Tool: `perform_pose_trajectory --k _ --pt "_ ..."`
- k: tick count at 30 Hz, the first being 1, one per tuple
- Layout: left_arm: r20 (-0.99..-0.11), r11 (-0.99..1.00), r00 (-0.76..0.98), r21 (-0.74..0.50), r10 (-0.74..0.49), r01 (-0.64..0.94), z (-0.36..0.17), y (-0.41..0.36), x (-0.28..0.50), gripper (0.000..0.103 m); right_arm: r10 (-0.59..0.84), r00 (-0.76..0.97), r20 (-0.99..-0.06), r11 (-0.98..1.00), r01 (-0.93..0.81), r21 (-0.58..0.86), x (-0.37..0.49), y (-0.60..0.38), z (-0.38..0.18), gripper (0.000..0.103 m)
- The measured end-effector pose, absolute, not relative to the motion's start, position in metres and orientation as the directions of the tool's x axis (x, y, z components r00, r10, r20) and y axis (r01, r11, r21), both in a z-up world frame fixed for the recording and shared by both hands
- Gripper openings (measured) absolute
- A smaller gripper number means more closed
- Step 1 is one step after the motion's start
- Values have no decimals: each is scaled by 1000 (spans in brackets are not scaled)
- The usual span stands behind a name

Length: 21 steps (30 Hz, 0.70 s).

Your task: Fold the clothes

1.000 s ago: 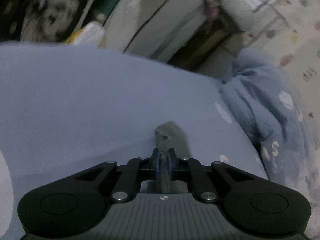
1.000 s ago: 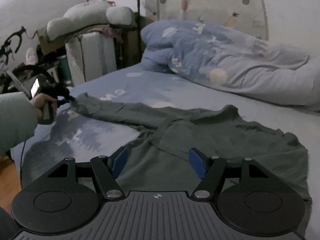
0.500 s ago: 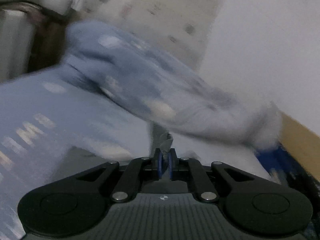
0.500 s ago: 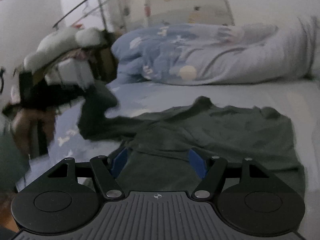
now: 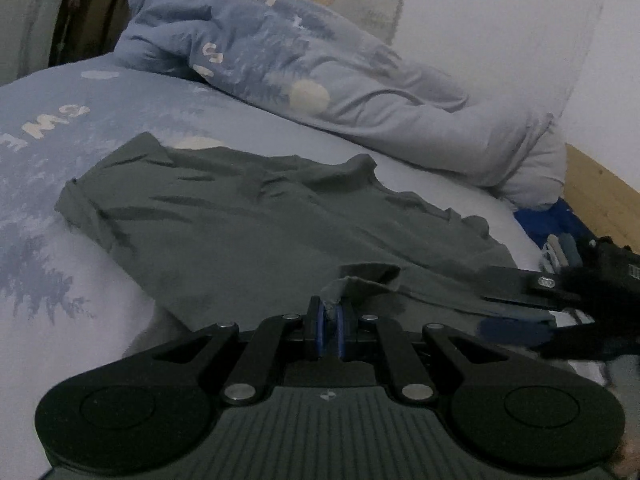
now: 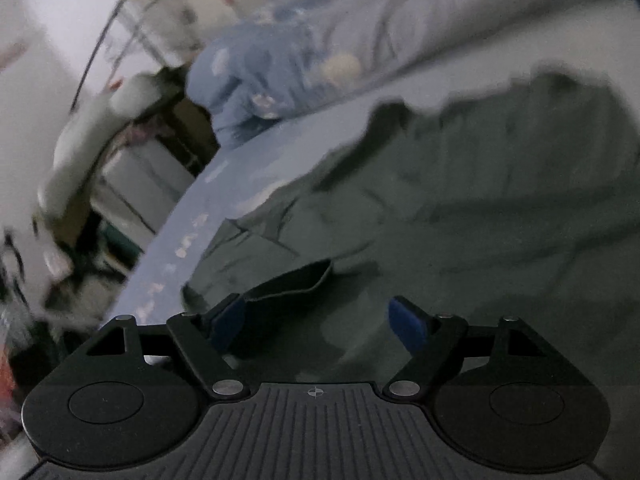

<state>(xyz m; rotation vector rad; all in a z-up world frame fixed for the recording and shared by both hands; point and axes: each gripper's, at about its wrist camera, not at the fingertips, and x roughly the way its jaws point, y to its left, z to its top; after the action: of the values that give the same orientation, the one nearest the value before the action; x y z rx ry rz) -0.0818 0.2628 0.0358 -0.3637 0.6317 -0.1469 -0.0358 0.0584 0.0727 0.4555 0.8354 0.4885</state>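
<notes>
Now the left tool (image 5: 329, 316) is pinching a bit of the green shirt (image 5: 248, 216), most likely a sleeve end laid over the body. The shirt lies on the bed (image 5: 48, 264), partly folded, with its left side turned in. The right tool (image 6: 318, 322) is spread wide, low over the cloth, holding nothing.

I think a sleeve fold is in hand. Next, the left tool needs to set the cloth down flat and let go (softly, so the fold stays neat).

The left view shows the whole shirt, the rumpled quilt (image 5: 320, 80) behind it, and the right tool at the side. The right view is blurry, but it shows a dark fold of cloth (image 6: 288, 280) up close.
</notes>
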Motion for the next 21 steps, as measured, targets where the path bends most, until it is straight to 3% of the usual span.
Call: perform_pose_trajectory --k 5,8,13,15,21 --pt "-562 931 791 -364 -244 29 28 263 -72 9 608 543 -580 747 -143 649 -14 79 47 81" --pt "-562 928 788 -373 -250 29 25 264 -73 9 628 525 -574 712 -90 697 -1 92 32 75" --pt "-560 925 790 -379 -250 24 26 263 -69 9 619 497 -608 731 -83 677 16 112 20 16" --pt "-554 924 795 -383 -248 21 29 260 -63 9 604 496 -624 767 -149 624 21 119 29 7" --pt "-497 914 832 -404 -247 30 44 231 -36 9 573 531 -624 816 -306 490 44 115 75 5"
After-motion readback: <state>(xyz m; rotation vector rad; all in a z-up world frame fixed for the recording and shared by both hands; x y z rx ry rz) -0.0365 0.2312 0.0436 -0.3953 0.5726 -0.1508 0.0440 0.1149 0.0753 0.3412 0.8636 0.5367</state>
